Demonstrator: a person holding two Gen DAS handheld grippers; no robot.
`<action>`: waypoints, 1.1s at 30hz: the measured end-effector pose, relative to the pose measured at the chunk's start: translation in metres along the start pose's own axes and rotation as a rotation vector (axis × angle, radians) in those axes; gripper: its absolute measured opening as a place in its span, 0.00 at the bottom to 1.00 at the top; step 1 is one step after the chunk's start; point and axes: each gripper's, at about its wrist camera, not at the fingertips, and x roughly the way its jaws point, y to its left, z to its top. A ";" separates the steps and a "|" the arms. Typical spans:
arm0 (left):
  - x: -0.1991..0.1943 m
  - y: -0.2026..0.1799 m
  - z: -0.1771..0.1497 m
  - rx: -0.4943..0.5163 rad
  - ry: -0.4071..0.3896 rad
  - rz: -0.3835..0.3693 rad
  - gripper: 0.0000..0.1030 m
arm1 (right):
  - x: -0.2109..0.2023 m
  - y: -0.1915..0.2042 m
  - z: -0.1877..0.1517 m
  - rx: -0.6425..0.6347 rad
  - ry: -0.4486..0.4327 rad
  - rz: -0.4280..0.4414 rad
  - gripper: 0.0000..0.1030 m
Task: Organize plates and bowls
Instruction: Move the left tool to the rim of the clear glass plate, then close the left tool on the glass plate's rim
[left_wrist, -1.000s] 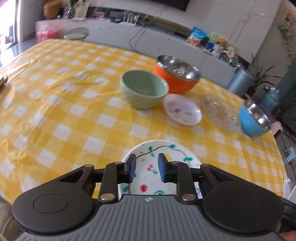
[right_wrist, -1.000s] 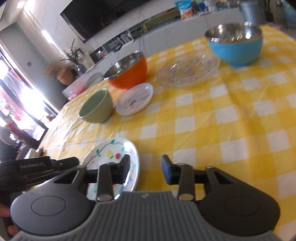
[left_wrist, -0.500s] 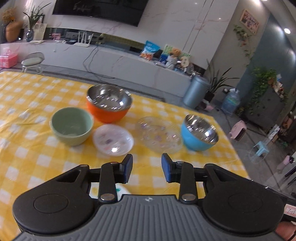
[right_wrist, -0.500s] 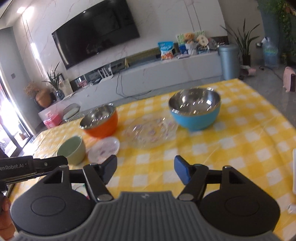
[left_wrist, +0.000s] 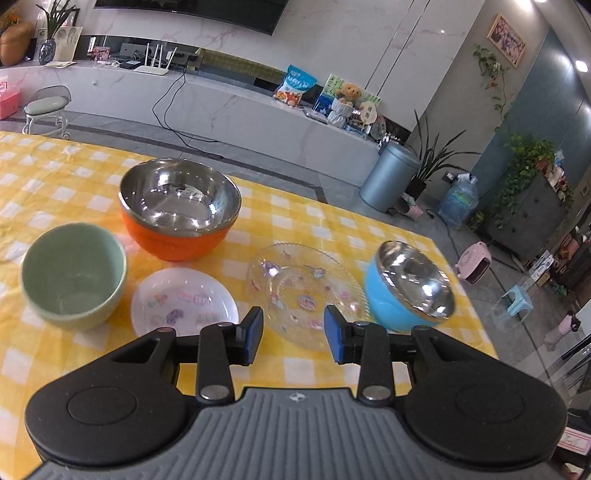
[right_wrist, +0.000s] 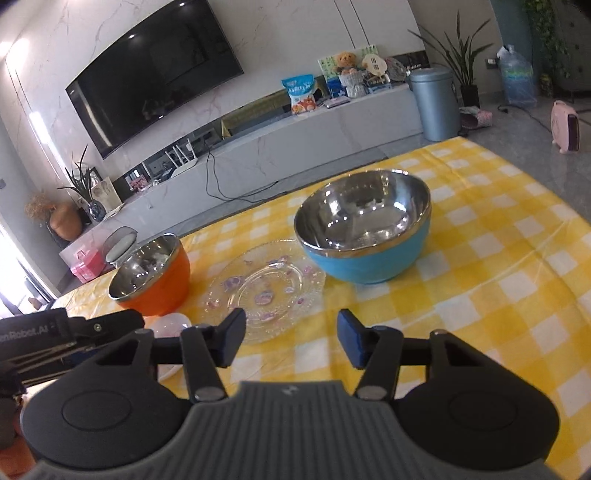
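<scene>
On the yellow checked cloth stand a green bowl, an orange steel-lined bowl, a small white plate, a clear glass plate and a blue steel-lined bowl. My left gripper hovers open just short of the glass plate, with nothing between its fingers. My right gripper is open with its jaws closing on nothing. It faces the gap between the glass plate and the blue bowl. The orange bowl sits farther left.
The table's far edge runs just behind the bowls, and its right edge lies close to the blue bowl. The left hand's gripper body shows at the left of the right wrist view. Bare cloth lies right of the blue bowl.
Both views have swung up and rightwards from the painted plate at the front, which has left view, to the row of bowls. The left jaws have widened. The right jaws widened, then narrowed.
</scene>
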 end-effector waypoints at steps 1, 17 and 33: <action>0.006 0.000 0.002 0.007 0.006 0.006 0.39 | 0.005 -0.003 0.002 0.014 0.005 0.007 0.50; 0.086 0.010 0.024 0.107 0.079 0.099 0.39 | 0.062 -0.040 0.009 0.148 0.035 0.096 0.34; 0.102 0.013 0.021 0.111 0.133 0.099 0.24 | 0.087 -0.045 0.004 0.188 0.074 0.133 0.23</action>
